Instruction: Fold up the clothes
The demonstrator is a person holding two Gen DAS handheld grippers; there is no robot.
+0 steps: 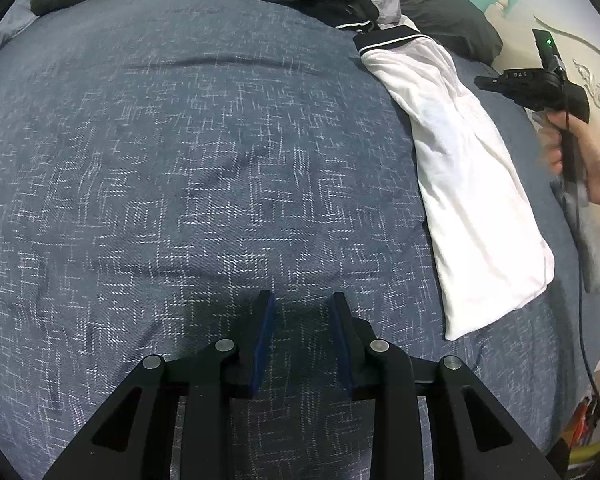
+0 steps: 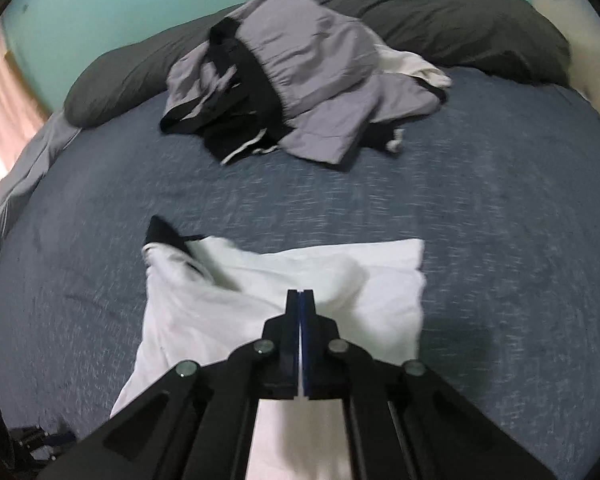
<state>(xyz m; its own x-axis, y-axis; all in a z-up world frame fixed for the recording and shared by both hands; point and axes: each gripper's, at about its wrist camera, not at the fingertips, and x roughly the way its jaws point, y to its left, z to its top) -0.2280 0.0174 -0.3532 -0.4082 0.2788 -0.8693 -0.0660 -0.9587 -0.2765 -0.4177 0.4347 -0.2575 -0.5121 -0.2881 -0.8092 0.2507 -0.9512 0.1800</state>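
- Left claw (image 1: 302,336): jaws parted, holding nothing, hovering over bare bed cover (image 1: 188,168).
- White garment (image 1: 472,184): folded to a long strip along the bed's right edge, apart from the unfolded heap (image 2: 300,92) by the pillows (image 2: 452,24).
- Right claw (image 2: 301,320): jaws pressed together above the garment; whether cloth is pinched, cannot tell.

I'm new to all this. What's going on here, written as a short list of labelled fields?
Surface: bed with blue patterned cover
Folded item: white garment, lying flat on the cover
Unfolded pile: grey and black clothes near the dark pillows
Left gripper: open, above bare cover, holding nothing
Right gripper: shut, over the white garment; whether it pinches the cloth cannot be told
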